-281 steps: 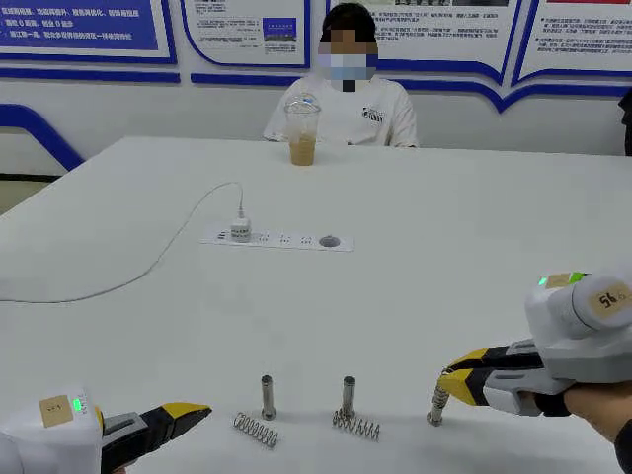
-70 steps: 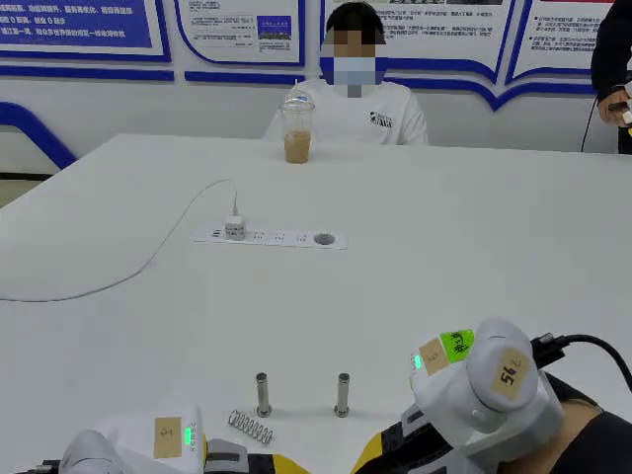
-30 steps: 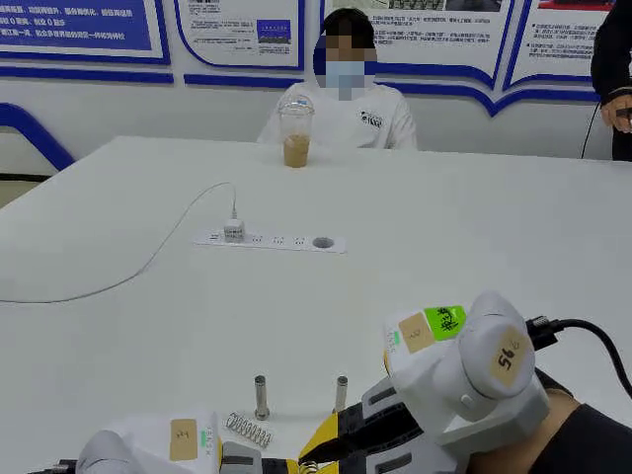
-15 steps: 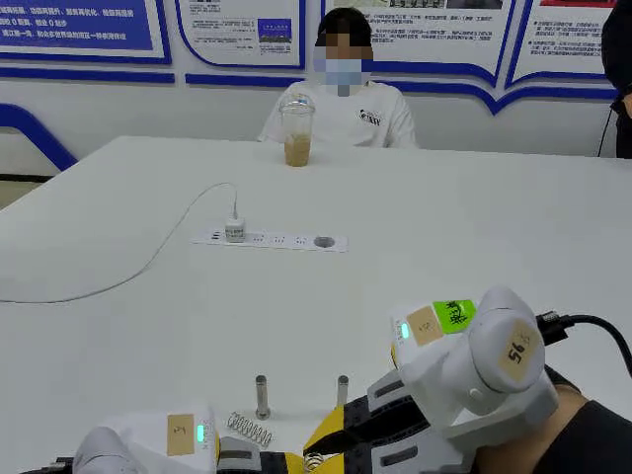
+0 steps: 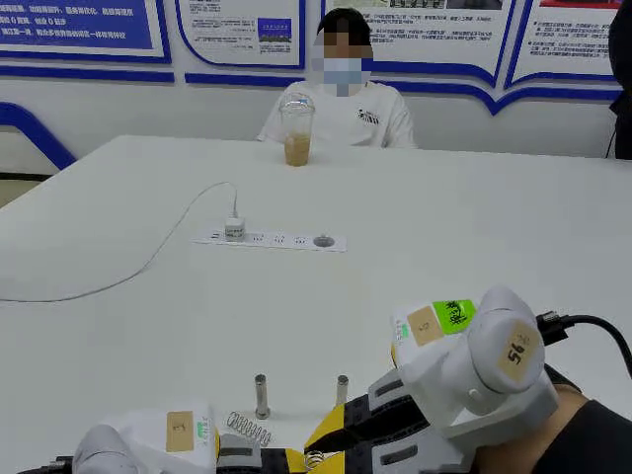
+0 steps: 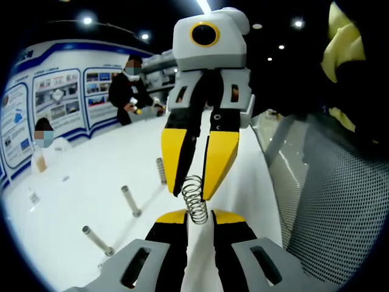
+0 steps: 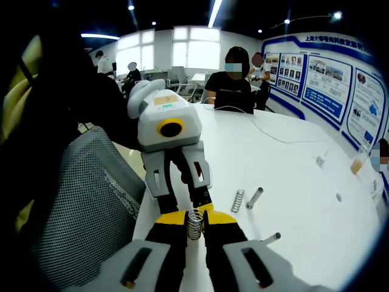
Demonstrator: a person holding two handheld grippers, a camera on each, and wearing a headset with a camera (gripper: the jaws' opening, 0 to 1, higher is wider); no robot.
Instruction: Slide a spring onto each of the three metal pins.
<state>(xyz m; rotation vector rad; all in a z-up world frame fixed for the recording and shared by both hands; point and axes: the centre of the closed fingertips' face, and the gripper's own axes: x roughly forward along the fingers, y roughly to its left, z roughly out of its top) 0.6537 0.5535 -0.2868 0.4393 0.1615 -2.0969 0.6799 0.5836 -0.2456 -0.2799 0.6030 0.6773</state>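
Observation:
A small steel spring (image 6: 196, 201) is held between the two grippers, which meet tip to tip low in the head view. My left gripper (image 6: 199, 218) is shut on one end of it. My right gripper (image 7: 194, 220) is shut on the other end. In the head view this spring (image 5: 315, 459) shows between the yellow tips. Two bare metal pins (image 5: 262, 395) (image 5: 342, 388) stand upright on the white table just beyond. A second spring (image 5: 245, 427) lies loose beside the left pin. A third pin (image 6: 160, 170) stands farther right with a spring on it.
A white power strip (image 5: 272, 239) with a plugged-in cable lies mid-table. A plastic cup (image 5: 299, 130) stands at the far edge in front of a seated person (image 5: 341, 99). A mesh chair back (image 7: 85, 201) is close by the table's near edge.
Over the last second the grippers have stayed tip to tip with the spring between them. Nine seconds ago they were apart and that spring lay beside the middle pin.

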